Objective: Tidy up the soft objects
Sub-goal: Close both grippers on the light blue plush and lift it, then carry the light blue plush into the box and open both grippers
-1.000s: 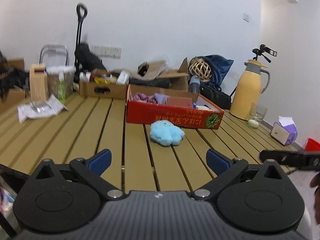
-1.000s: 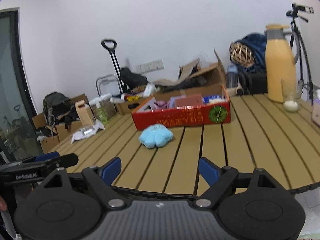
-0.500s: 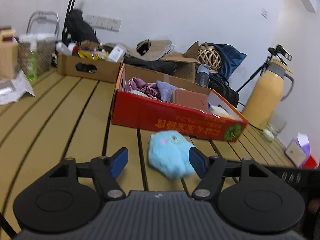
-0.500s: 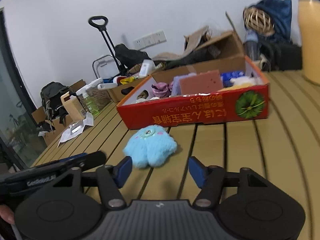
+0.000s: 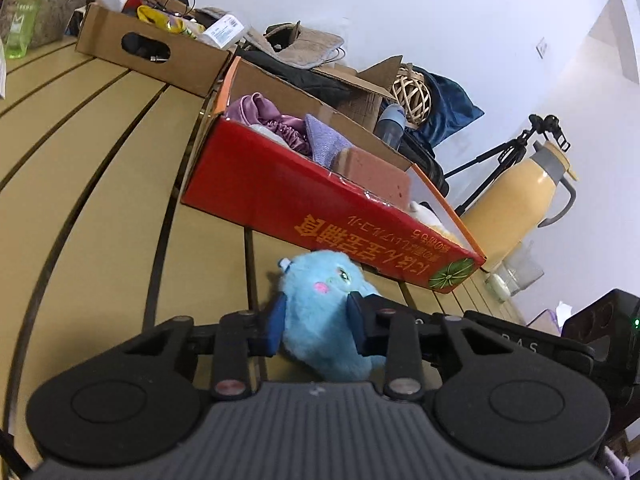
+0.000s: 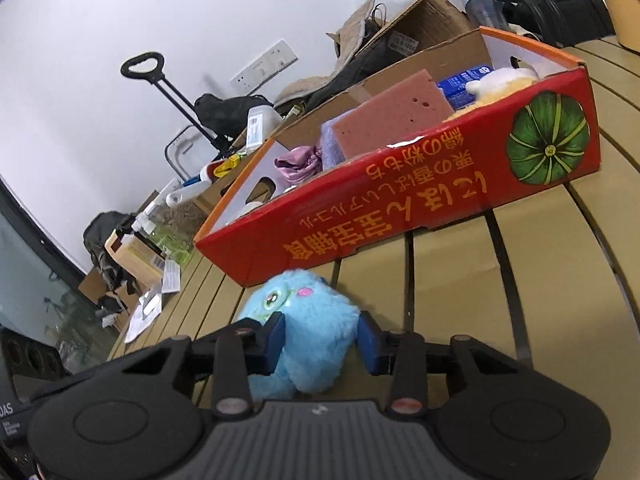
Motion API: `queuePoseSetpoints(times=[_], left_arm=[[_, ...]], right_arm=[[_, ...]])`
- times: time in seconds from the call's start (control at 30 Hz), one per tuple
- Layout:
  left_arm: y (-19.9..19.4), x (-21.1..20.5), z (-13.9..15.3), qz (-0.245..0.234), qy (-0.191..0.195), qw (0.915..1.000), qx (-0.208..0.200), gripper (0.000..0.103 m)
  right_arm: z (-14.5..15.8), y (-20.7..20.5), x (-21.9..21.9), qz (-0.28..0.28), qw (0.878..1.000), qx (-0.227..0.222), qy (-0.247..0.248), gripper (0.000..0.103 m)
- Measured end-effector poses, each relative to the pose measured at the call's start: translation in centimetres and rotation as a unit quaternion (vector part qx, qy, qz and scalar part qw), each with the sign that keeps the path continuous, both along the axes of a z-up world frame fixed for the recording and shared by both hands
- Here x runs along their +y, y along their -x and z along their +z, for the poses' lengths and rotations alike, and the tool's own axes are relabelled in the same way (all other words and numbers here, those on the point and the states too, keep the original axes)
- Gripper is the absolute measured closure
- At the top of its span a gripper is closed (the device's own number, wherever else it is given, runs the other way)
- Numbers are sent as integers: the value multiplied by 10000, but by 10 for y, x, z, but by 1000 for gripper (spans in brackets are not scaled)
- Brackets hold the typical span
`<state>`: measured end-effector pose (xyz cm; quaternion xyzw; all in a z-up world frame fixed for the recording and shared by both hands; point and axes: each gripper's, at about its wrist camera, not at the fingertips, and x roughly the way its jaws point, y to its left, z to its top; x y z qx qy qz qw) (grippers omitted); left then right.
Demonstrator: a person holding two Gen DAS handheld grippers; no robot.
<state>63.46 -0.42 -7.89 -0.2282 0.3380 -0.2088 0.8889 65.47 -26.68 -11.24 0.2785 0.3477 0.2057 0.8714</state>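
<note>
A fluffy blue plush toy (image 5: 320,280) lies on the slatted wooden table just in front of a red cardboard box (image 5: 280,204). My left gripper (image 5: 316,328) has its blue pads pressed on both sides of the toy. My right gripper (image 6: 322,338) is also closed on the same toy (image 6: 304,300) from the other side. The red box (image 6: 400,208) holds a pink sponge (image 6: 388,116), purple cloth (image 6: 298,162), a lilac towel (image 5: 326,144) and a cream plush (image 6: 498,82).
A brown cardboard box (image 5: 152,52) of bottles stands behind at the left. A yellow thermos jug (image 5: 520,200) and a glass (image 5: 516,276) stand at the table's right end. The table (image 5: 92,152) has gaps between slats.
Both grippers moved forward and down to the blue plush toy and closed their jaws on it. The toy lay free between open jaws half a second ago.
</note>
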Motion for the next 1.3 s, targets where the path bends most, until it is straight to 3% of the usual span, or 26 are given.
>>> queuePoseSetpoints(times=[0.2, 0.37, 0.9, 1.1, 1.3], left_arm=[[9, -1, 8, 58, 12, 10000, -47, 71], [41, -4, 27, 65, -9, 9997, -216, 72], [195, -15, 105, -40, -127, 9928, -1193, 71], [227, -17, 118, -56, -152, 9901, -1395, 71], [230, -17, 124, -96, -189, 9883, -1508, 71]], right_arm=[[2, 2, 2, 8, 10000, -44, 8, 68], [20, 24, 3, 68, 9996, -252, 133, 68], [103, 178, -14, 35, 9936, -1126, 16, 68], [118, 218, -18, 11, 9912, -1325, -56, 68], [125, 232, -18, -9, 9897, -1430, -41, 68]])
